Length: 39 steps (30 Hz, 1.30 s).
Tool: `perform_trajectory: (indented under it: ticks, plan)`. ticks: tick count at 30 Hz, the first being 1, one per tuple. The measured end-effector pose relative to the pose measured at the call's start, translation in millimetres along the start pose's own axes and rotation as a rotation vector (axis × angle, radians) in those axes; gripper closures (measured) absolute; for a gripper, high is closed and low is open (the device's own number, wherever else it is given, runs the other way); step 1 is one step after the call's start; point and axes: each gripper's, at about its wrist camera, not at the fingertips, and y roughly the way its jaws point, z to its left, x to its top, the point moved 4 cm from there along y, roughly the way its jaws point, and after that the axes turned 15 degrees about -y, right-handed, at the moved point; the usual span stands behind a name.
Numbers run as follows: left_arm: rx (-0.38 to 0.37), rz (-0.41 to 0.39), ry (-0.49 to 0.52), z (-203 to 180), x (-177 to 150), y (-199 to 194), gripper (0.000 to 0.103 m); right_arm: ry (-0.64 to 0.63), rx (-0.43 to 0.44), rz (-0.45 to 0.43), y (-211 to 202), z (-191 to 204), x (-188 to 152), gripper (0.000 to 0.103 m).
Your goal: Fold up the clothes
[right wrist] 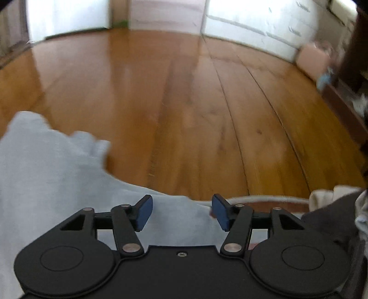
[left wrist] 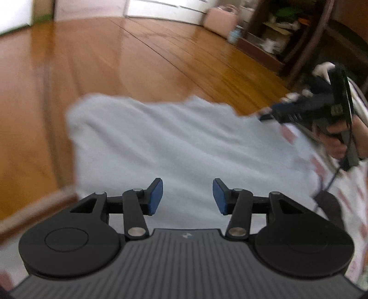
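Note:
A pale grey-blue garment point(left wrist: 174, 142) lies spread flat, partly on the wooden floor point(left wrist: 115, 57). My left gripper point(left wrist: 187, 196) is open and empty, just above the garment's near part. The right gripper point(left wrist: 266, 116) shows at the right of the left wrist view, held in a hand above the garment's right edge. In the right wrist view my right gripper point(right wrist: 181, 212) is open and empty over the garment's point(right wrist: 50, 179) far edge, with bare floor point(right wrist: 184, 103) ahead. Both views are motion-blurred.
A white mat with pink patches point(left wrist: 345, 195) lies under the garment's right side. A dark wooden shelf unit point(left wrist: 287, 34) and a pink box point(left wrist: 220, 20) stand at the far right. A pile of dark and cream clothes point(right wrist: 333, 214) sits at my right.

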Motion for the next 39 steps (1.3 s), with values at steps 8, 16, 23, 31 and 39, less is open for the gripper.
perform_trajectory:
  ticks: [8,16,23,31,39]
  plan:
    - [0.022,0.082,0.103,14.5,38.3,43.8,0.079,0.020,0.010,-0.167,-16.5,-8.4,-17.5,0.100]
    - [0.102,0.019,0.119,-2.8,36.2,49.9,0.077,0.131,-0.018,-0.068,-1.5,-22.3,-35.3,0.067]
    - [-0.043,0.009,0.139,-63.1,15.1,25.6,0.065,0.314,0.101,-0.148,-47.9,-24.6,-47.9,0.061]
    - [-0.178,0.130,0.223,-147.4,-43.7,49.9,0.059,0.001,0.105,-0.075,-84.9,48.2,-101.3,0.049]
    - [-0.167,0.189,0.232,-147.5,-88.8,49.3,0.059,0.599,0.343,-0.082,-98.6,27.8,-160.7,0.042]
